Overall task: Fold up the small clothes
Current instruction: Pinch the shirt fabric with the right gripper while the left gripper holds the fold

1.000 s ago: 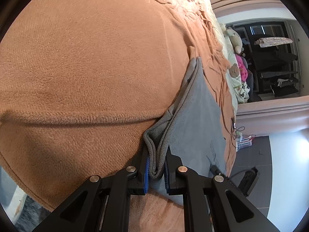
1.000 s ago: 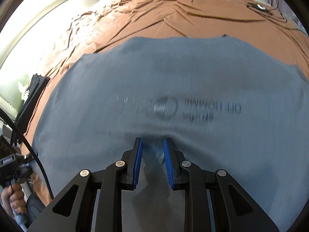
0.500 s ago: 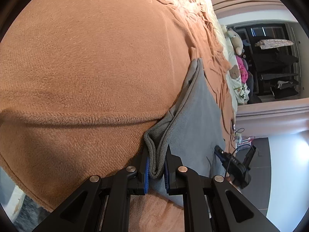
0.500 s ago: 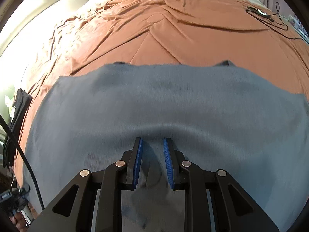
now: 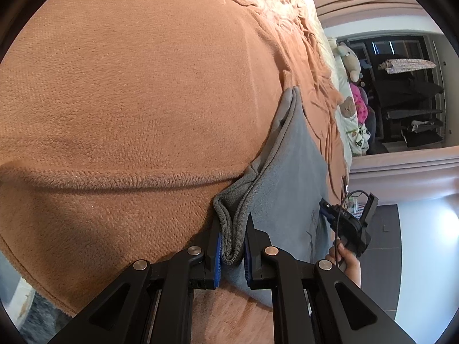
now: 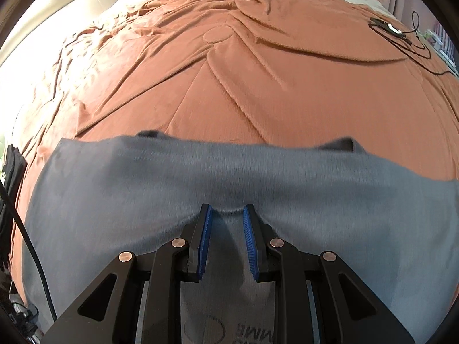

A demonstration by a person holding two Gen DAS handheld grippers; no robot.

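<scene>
While the left hand-held gripper (image 5: pixel 231 246) pinches a bunched, doubled edge of the grey garment (image 5: pixel 289 177) between its blue pads (image 5: pixel 218 253), the cloth lies spread on the orange blanket (image 5: pixel 137 91) that covers the bed. In the left wrist view the gripped fold rises as a thick roll between the jaws, and the rest of the garment runs away to the right as a flat panel along the blanket. At the right edge of that view a person's hand (image 5: pixel 345 261) grasps the black handle of the right hand-held gripper (image 5: pixel 348 223) beside the garment's far margin. In the right wrist view the right hand-held gripper (image 6: pixel 226 215) has its jaws narrowly parted with a fold of the garment (image 6: pixel 143 195) drawn between the blue pads (image 6: pixel 205 239); the cloth puckers at the fingertips, and the jaws appear to grip it. The grey cloth fills the lower half of this view, blurred, with dark printed lettering (image 6: pixel 246 331) partly visible at the bottom. Beyond its upper edge the blanket (image 6: pixel 258 80) lies creased, and a black cable (image 6: pixel 401 37) rests on it at the far right
</scene>
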